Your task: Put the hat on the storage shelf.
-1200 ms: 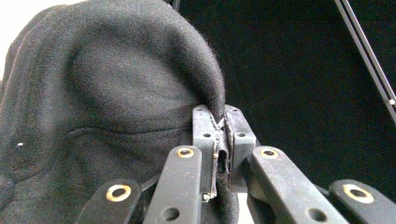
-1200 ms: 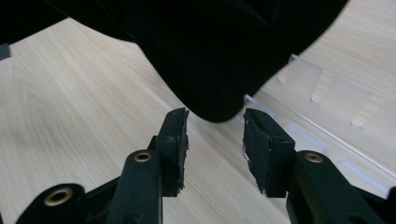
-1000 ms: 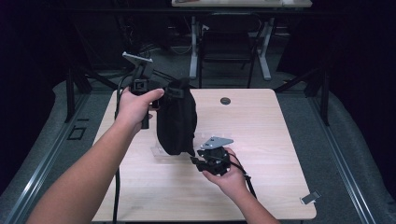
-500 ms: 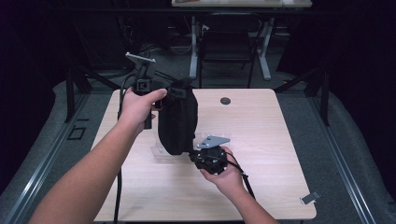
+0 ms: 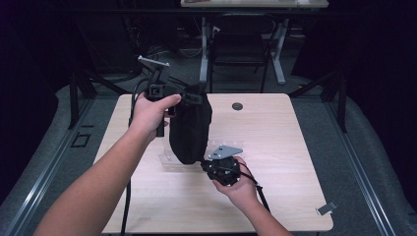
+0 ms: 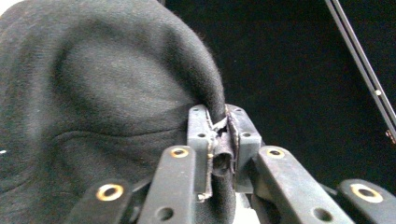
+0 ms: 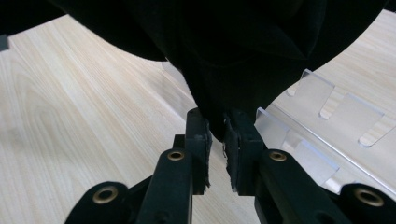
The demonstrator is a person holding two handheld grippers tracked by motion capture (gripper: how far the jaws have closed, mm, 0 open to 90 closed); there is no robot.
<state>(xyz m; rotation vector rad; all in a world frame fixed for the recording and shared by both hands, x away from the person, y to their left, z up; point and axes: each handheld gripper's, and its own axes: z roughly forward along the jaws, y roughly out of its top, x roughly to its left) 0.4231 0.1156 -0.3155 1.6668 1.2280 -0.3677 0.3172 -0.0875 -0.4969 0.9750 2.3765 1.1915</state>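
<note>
- High view, left to right: left hand (image 5: 150, 110) holds the left gripper (image 5: 193, 98) above the table's (image 5: 295, 147) left half, right hand (image 5: 241, 189) holds the right gripper (image 5: 204, 166) low near the table's middle, toward the front edge.
- Black cloth bag (image 5: 191, 128) hangs upright between them, top at the left gripper, bottom at the right one, just over the tabletop.
- Small dark round disc (image 5: 237, 105) sits near the table's back edge, well apart from the bag.
- Left gripper view adds what the high view can't resolve: pads (image 6: 198, 135) pinch a thin fold of the bag's (image 6: 93, 93) edge. Jaws have just been easing apart a little, fold between them and gripped. Fabric looks matte, woven, rounded and puffed.
- Right gripper view: pads (image 7: 198, 135) clamp a bottom corner of the bag (image 7: 233, 56). Jaws have just been closing, cloth between them. Also shows a clear acrylic plate (image 7: 317, 126) with slots lying flat on the table (image 7: 70, 116) under the bag.
</note>
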